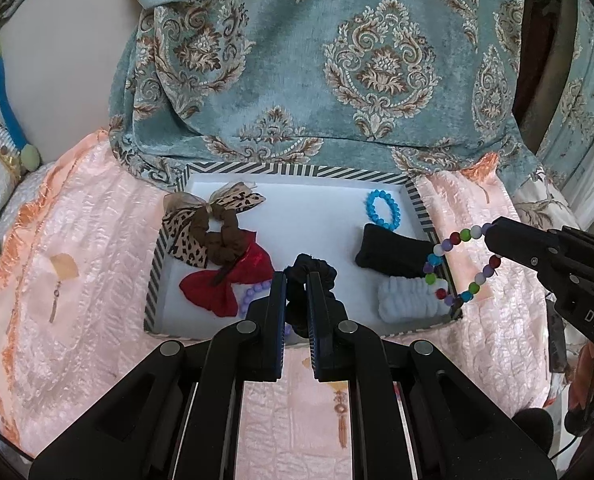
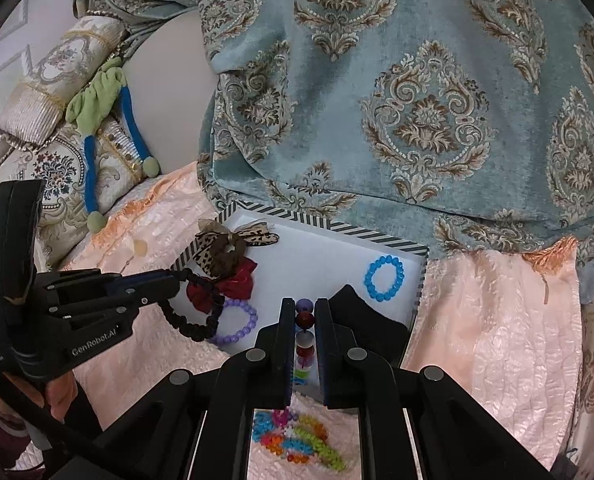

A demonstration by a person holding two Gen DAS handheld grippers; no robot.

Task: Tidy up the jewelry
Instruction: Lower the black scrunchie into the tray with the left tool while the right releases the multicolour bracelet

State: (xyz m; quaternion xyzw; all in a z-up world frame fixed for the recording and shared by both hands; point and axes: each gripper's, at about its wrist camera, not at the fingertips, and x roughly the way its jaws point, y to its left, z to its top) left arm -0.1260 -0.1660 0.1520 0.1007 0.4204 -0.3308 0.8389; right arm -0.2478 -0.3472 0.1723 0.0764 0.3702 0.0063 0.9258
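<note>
A striped-rim white tray [image 1: 297,170] lies on the pink bedspread. My left gripper [image 1: 296,280] is shut on a black scrunchie [image 1: 311,266] and holds it over the tray's near edge; in the right wrist view the left gripper [image 2: 177,278] holds the scrunchie [image 2: 193,326] hanging. My right gripper [image 2: 304,312] is shut on a multicoloured bead bracelet [image 2: 304,318]; in the left wrist view the right gripper [image 1: 493,230] holds the bracelet [image 1: 461,264] above the tray's right edge. In the tray lie a leopard-bow brown scrunchie [image 1: 213,228], a red bow [image 1: 225,280], a purple bead bracelet [image 2: 237,322], a blue bead bracelet [image 1: 383,208], a black band [image 1: 393,254] and a white band [image 1: 411,298].
A blue damask cloth [image 1: 337,60] hangs behind the tray. A heap of bright beads [image 2: 301,436] lies on the bedspread below my right gripper. An earring [image 1: 55,302] lies on the bedspread left of the tray. Pillows and a green-blue toy [image 2: 97,120] are at the far left.
</note>
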